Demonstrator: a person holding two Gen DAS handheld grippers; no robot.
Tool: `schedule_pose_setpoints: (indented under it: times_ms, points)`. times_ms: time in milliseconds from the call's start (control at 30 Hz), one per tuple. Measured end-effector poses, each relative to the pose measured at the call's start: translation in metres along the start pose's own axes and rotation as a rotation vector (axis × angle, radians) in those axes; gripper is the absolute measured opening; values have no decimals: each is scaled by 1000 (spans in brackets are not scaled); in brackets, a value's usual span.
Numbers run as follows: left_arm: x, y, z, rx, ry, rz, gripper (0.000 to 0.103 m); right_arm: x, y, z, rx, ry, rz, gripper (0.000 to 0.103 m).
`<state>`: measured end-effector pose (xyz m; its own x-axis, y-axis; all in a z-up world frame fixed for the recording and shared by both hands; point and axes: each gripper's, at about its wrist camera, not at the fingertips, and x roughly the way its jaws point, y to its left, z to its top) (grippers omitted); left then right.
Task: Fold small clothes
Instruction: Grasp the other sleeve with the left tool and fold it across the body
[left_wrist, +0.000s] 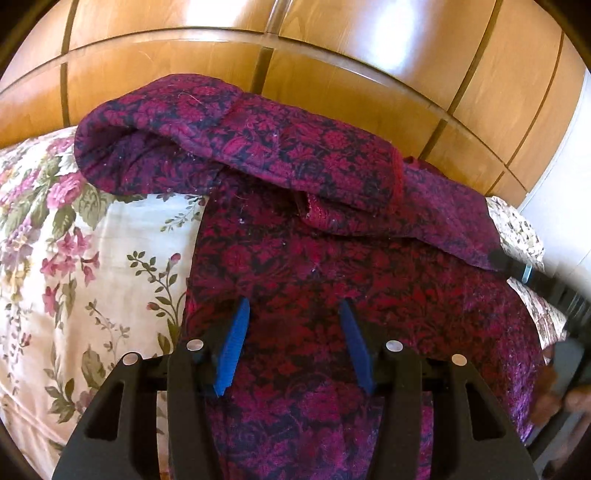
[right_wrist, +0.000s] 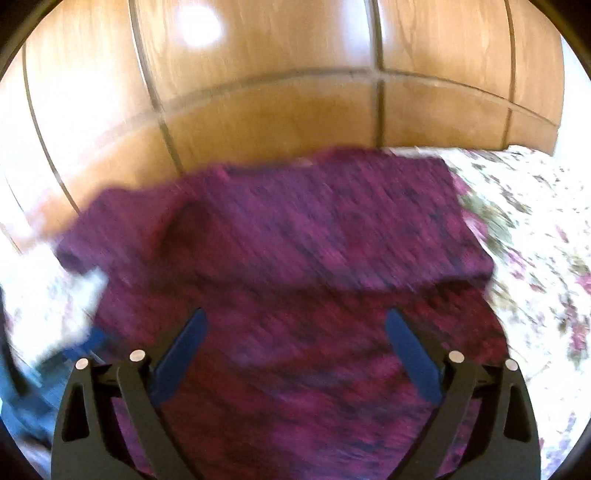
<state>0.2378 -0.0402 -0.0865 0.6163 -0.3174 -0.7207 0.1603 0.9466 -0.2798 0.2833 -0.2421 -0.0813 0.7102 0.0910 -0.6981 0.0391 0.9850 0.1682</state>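
**Two open grippers hovering over a crimson garment on a floral bed**

A tall wooden wardrobe (left_wrist: 332, 85) is filling the background of both views, its honey-coloured panels catching bright glare. Below it, a bedspread (left_wrist: 74, 258) printed with pink flowers and green leaves is lying across the bed, showing on the left of the left wrist view and on the right of the right wrist view (right_wrist: 535, 229).

A dark red and purple patterned garment (left_wrist: 332, 280) is lying spread on the bedspread, taking up the middle of each frame. In the left wrist view, one sleeve (left_wrist: 236, 140) is lying folded across the upper part of the garment, its red-trimmed cuff (left_wrist: 397, 177) resting near the centre right. The far right edge of the cloth is touching a dark object that is too blurred to name.

The left gripper (left_wrist: 295, 306) is hanging just above the lower body of the garment, its blue fingers (left_wrist: 236, 343) standing apart with cloth showing between them and nothing held. The right gripper (right_wrist: 295, 317) is likewise spread wide, its dark blue fingers (right_wrist: 410, 350) apart over the garment (right_wrist: 288, 258) and clasping nothing. The right wrist view is heavily smeared by motion, so whether those fingertips are touching the fabric cannot be told.
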Motion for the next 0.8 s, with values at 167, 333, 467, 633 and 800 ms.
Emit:
schedule_pose_setpoints:
  times_ms: [167,333,467,633,800]
  points:
    - [-5,9,-2,-17,-6,-53,59,30,43,31,-32,28,118,87]
    - [-4,9,-5,-23,-11,-59,59,86,76,36,-79,161,123,42]
    - [-4,11,-7,-31,-13,-68,59,72,91,46,-149,105,85,5]
    - [-6,13,-9,-36,-14,-73,59,-8,89,65,-206,-114,68,4]
    - [-7,15,-9,-37,-14,-74,59,-55,52,80,-116,-213,63,4]
